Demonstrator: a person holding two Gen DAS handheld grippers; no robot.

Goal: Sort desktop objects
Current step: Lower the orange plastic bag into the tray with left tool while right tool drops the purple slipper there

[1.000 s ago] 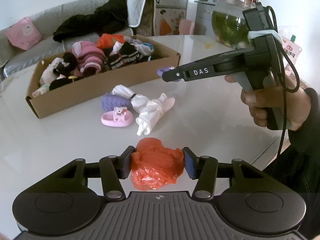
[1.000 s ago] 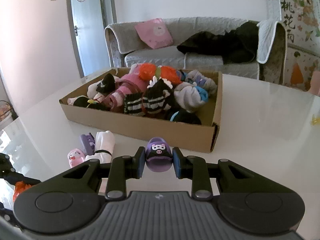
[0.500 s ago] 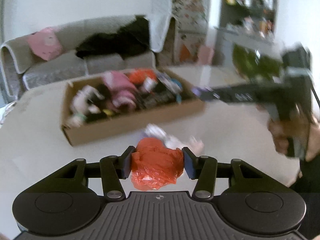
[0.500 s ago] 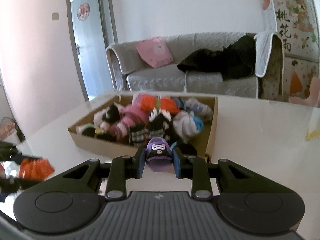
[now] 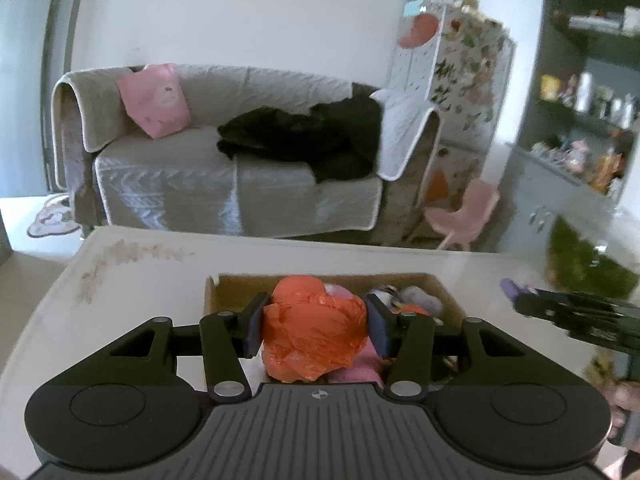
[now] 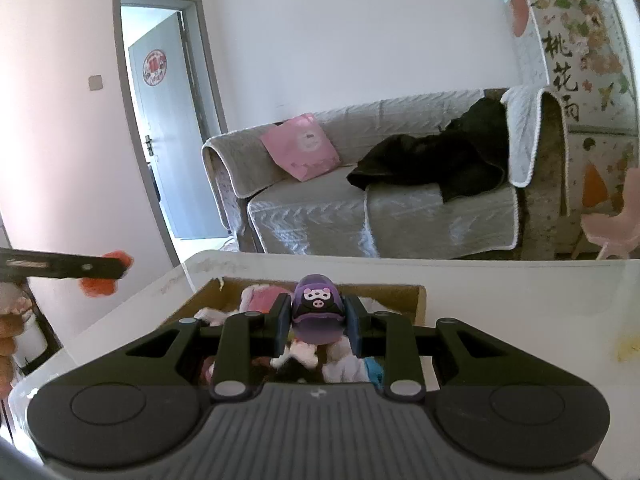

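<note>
On my left side, the left gripper [image 5: 316, 330] is clamped on a crumpled orange plastic bag [image 5: 314, 334]: a glossy, wrinkled wad, bulging out past both pads, which press into its sides. I see it hanging above the near end of the cardboard box [image 5: 224, 286], whose brown rim shows just behind it on the white table [image 5: 132, 272]. In the right wrist view the same bag appears as a blurred orange lump at the tip of that gripper, far left, off the table's edge.

Moving right, the box holds a jumble of rolled socks [image 6: 260, 300] in pink, white, grey and blue.

My right gripper [image 6: 318, 320] is closed tight on a small purple slipper [image 6: 318, 308], its fingers pinching both flanks. The slipper is rounded, toe up toward me, with a black band bearing a pink-and-white cartoon face. It sits in the air over the middle of the box. From the left wrist camera I catch its purple tip poking out of the dark gripper at the right edge.
</note>
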